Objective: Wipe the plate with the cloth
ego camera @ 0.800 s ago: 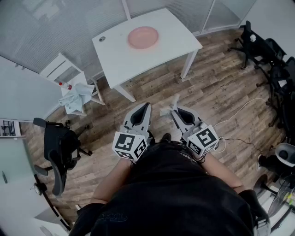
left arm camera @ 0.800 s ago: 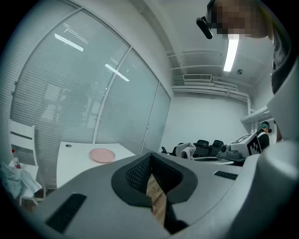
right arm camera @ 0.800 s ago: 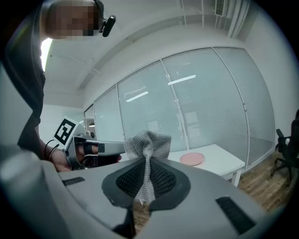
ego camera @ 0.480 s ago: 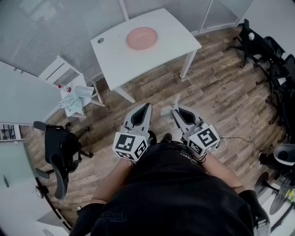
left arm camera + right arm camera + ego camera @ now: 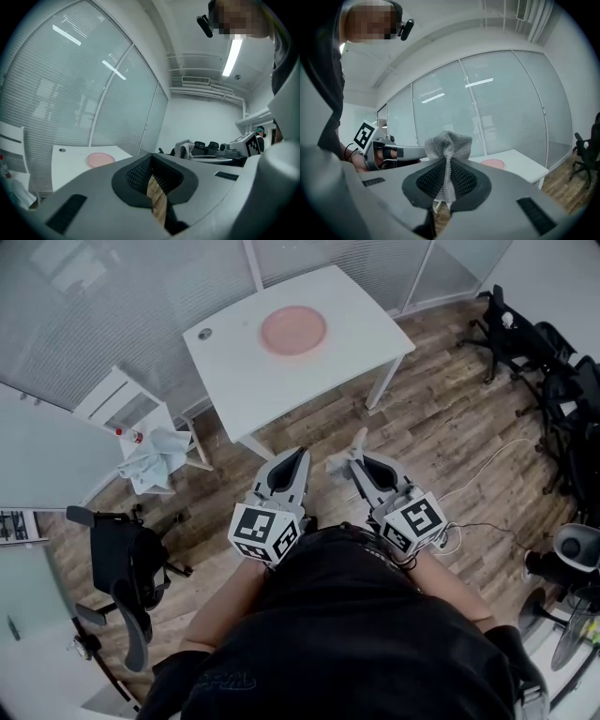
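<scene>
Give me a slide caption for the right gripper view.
Right gripper shut on a grey cloth, pink plate on the white table ahead.

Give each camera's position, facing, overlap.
Head view: on the person's head, steeply down at table and pink plate; torso, forearms, left gripper, right gripper show.
Left gripper view: on that gripper, along its shut, empty jaws toward the plate; torso at right.
Right gripper view: on that gripper, along jaws shut on the cloth; left hand visible.
Shared: plate in all three.
</scene>
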